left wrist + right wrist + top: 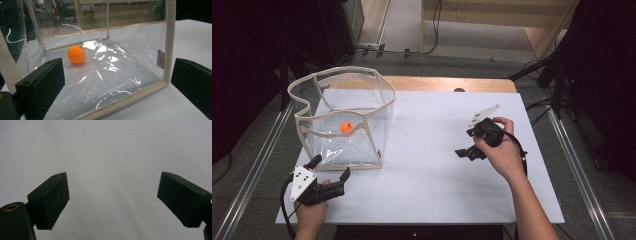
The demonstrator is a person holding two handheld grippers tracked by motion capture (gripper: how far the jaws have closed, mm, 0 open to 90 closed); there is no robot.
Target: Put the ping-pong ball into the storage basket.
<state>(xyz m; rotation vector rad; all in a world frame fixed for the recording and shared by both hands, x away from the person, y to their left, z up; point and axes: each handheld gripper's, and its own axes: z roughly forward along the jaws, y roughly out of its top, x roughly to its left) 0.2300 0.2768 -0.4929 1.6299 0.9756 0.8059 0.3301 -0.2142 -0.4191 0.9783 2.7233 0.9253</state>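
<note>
A white sheet covers the counter point(427, 165), with a strip of bare wood showing along its far edge at 12 o'clock. Metal rails run down both sides of the counter. Beyond it lie grey floor, loose cables and pale wooden boards, while the room's far corners at 10 and 2 o'clock are too dark to make out.

A clear plastic box point(343, 117) with cream fabric edging stands open-topped at 10 o'clock on the counter. An orange ball point(346, 127) rests on its floor, toward the back. In the left gripper view the ball point(76, 54) is seen through the box's point(130, 50) wrinkled front wall, whose glare blurs the floor around it.

The left gripper point(330, 168) is held at 7 o'clock, just outside the box's near corner, its fingers point(41, 86) spread wide apart and holding nothing. The box's upper rim is cut off in that view.

The right gripper point(466, 153) is at 3 o'clock, well apart from the box, tilted down toward the sheet. Its fingers point(50, 198) also stand wide apart, with bare white sheet between them. Whether they touch the surface cannot be told. The person's forearms are cut off at the bottom edge.
</note>
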